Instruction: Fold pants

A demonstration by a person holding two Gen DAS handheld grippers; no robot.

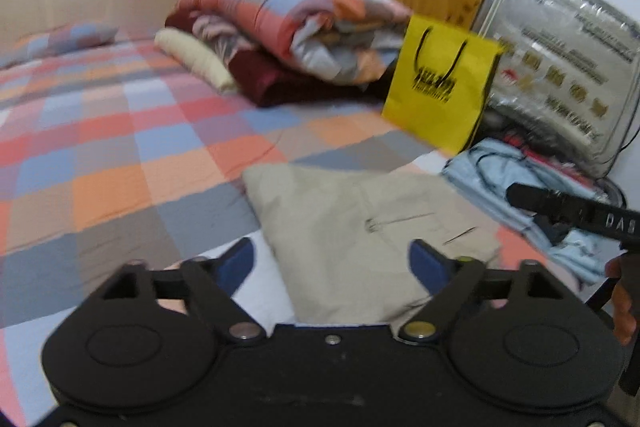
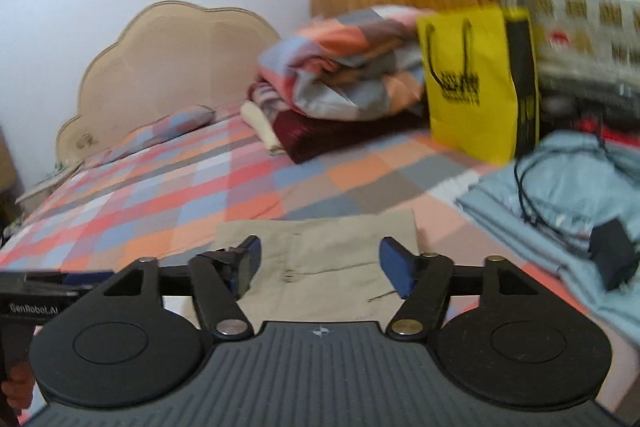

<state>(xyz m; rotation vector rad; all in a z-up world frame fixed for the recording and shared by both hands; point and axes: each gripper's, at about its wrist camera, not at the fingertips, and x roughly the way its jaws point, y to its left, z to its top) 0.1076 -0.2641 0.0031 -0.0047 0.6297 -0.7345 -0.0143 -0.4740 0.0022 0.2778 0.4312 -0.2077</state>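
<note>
The beige pants (image 1: 360, 227) lie folded flat in a compact rectangle on the checked bedspread (image 1: 120, 147). They also show in the right wrist view (image 2: 320, 255). My left gripper (image 1: 332, 263) is open and empty, held just above the near edge of the pants. My right gripper (image 2: 320, 263) is open and empty, also over the near part of the pants. The right gripper's body shows at the right edge of the left wrist view (image 1: 576, 211). The left gripper's body shows at the left edge of the right wrist view (image 2: 36, 291).
A folded checked quilt (image 1: 304, 23) on dark red fabric lies at the back. A yellow paper bag (image 1: 440, 83) stands beside it. A plastic bedding pack (image 1: 560, 67) leans at the right. Light blue clothes with a black cable and charger (image 2: 580, 203) lie right of the pants.
</note>
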